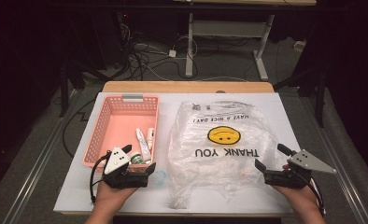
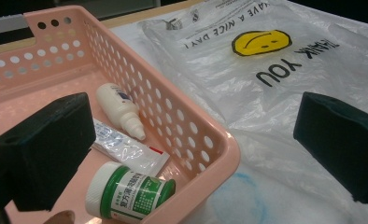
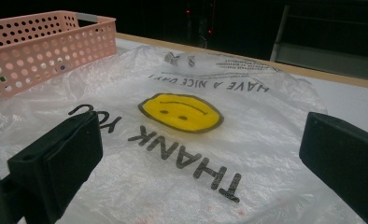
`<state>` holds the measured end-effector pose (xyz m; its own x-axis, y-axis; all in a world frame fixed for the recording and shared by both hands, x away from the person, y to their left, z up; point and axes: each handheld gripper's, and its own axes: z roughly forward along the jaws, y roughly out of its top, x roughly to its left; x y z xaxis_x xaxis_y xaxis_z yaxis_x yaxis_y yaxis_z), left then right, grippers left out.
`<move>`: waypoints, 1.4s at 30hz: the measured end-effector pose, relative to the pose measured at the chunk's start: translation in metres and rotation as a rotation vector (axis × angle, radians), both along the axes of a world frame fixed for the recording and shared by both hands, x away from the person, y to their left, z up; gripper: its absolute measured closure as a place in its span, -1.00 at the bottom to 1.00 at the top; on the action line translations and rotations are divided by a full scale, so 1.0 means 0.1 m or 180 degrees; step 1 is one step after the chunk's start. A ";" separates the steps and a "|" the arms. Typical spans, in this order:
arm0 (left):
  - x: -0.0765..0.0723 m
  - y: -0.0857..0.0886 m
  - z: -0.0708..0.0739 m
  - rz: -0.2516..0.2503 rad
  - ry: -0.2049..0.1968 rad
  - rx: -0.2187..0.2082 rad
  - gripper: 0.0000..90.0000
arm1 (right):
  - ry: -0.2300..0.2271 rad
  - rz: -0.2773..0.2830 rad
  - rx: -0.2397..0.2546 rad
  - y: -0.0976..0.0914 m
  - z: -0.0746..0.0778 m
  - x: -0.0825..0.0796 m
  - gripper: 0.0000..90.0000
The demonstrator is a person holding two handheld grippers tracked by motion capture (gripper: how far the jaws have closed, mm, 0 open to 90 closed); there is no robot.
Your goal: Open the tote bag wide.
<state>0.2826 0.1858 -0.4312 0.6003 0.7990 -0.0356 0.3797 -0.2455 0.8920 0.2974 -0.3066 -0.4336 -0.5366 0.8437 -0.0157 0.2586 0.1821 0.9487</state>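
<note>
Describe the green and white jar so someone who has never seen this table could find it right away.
Start at the pink basket left of the plastic bag. In its near corner lies the jar, on its side. Its green label sets it apart from the white bottle and tube beside it.

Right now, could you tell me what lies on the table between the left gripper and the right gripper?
The clear plastic bag with the smiley face lies flat between the left gripper and the right gripper, as the high view shows.
</note>
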 end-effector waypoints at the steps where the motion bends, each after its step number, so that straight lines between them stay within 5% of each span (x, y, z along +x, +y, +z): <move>1: 0.00 0.00 0.00 0.0000 0.0000 0.0000 -1.00 | 0.0005 -0.0009 0.0011 0.00 0.00 0.00 -1.00; 20: 0.00 0.01 0.02 0.0009 -0.0007 0.0021 -1.00 | 0.0094 -0.0049 -0.0039 -0.06 0.03 0.01 -1.00; 34: 0.02 0.02 0.03 0.0008 0.0068 0.0028 -1.00 | 0.0244 -0.0359 -0.0122 -0.39 0.00 0.05 -0.92; 42: 0.04 0.02 0.05 0.0033 0.0035 0.0044 -1.00 | 0.0496 -0.0544 -0.0134 -0.62 -0.08 0.06 -0.66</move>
